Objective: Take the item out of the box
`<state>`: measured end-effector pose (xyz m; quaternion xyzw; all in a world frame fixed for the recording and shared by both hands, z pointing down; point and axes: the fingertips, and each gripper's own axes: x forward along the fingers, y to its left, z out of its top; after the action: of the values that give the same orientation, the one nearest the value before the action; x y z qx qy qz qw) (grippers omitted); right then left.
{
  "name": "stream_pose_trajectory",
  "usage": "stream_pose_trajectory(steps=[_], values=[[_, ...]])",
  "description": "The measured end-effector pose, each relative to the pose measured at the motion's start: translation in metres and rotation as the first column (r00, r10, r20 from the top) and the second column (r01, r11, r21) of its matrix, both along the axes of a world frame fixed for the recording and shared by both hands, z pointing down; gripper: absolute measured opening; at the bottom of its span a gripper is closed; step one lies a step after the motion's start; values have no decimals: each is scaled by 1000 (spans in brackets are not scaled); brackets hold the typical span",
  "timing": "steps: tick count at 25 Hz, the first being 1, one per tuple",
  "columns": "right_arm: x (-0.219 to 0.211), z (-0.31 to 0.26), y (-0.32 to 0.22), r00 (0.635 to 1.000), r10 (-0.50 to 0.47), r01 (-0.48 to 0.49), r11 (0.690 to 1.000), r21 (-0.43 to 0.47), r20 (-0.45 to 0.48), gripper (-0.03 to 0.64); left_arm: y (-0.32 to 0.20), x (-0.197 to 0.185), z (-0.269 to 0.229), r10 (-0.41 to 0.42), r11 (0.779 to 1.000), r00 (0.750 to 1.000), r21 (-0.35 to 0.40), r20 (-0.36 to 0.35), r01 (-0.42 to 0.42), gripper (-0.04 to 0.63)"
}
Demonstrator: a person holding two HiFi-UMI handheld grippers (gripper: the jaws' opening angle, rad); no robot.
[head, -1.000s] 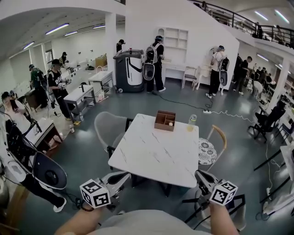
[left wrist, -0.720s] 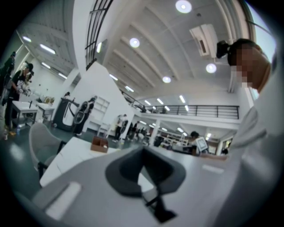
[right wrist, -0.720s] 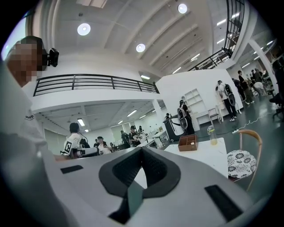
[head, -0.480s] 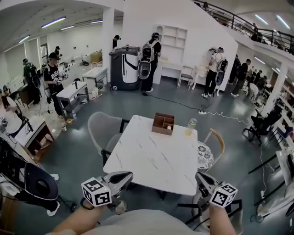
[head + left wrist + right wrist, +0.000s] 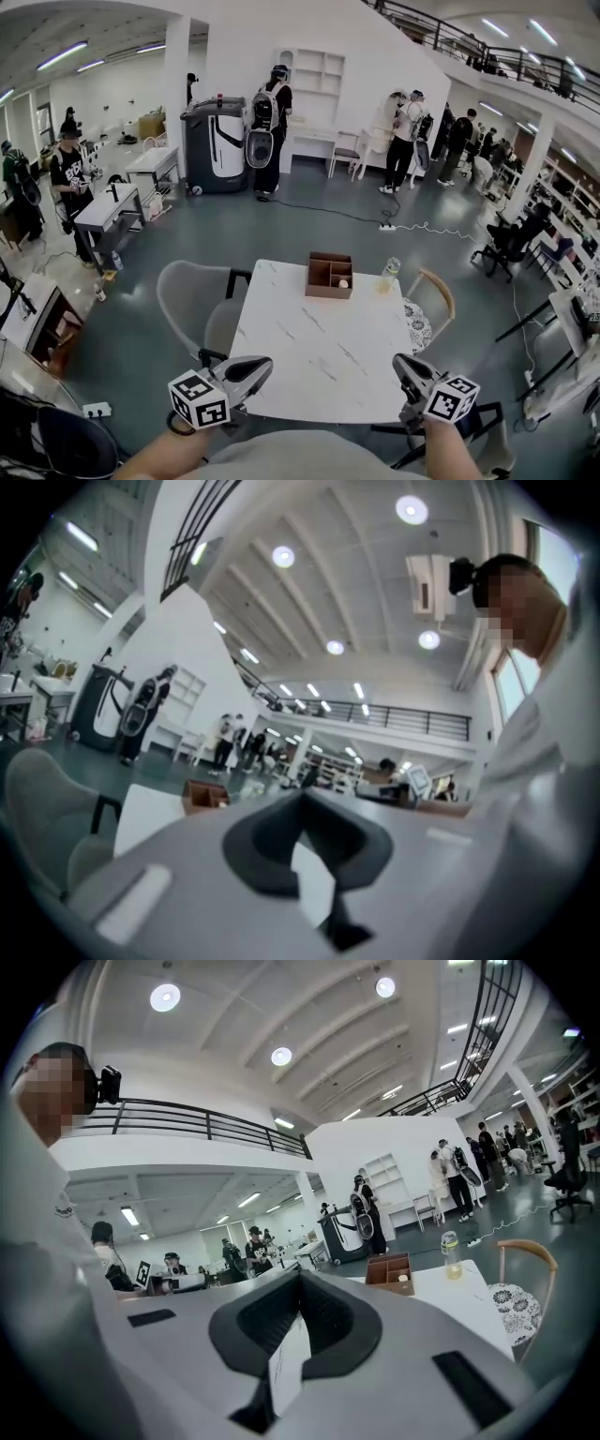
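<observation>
A brown wooden box with compartments stands at the far side of the white marble table. A small pale item lies in one compartment. My left gripper hovers at the table's near left corner, its jaws shut and empty. My right gripper is at the near right corner, also shut with nothing held. Both are far from the box. The left gripper view shows its closed tips with the box beyond. From the right gripper the box sits ahead.
A clear bottle with yellowish liquid stands right of the box. A grey chair is at the table's left, a wooden chair with a patterned cushion at its right. Several people stand farther back on the grey floor.
The head view has come nearer to the table and turned slightly, so the table now sits centred. Both grippers stay low at its near edge, still shut.
</observation>
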<state>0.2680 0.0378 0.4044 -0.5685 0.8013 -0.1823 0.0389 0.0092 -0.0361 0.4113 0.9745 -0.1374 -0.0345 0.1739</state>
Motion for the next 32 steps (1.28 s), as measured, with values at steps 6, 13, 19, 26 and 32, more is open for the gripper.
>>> stream_pose_trajectory(steps=[6,13,19,26,32], values=[[-29,-9,-62,999,38,-38,999,-5,-10,8,-66,-27,-3,37,999,999,22,11,-38,3],[-49,-1,-115,999,44,-45,998,-43,-24,8,-115,-52,15,33,999,999,-16,-4,-33,3],[-63,3,-151,999,12,-15,998,-69,-37,8,-147,-67,28,1,999,1000,-53,-12,-1,3],[-50,16,-171,1000,-5,2,995,-101,-28,8,-163,-53,37,-6,997,1000,-75,-4,6,3],[-13,30,-178,1000,-26,26,993,-118,1,8,-163,-11,42,-5,996,1000,-83,30,7,3]])
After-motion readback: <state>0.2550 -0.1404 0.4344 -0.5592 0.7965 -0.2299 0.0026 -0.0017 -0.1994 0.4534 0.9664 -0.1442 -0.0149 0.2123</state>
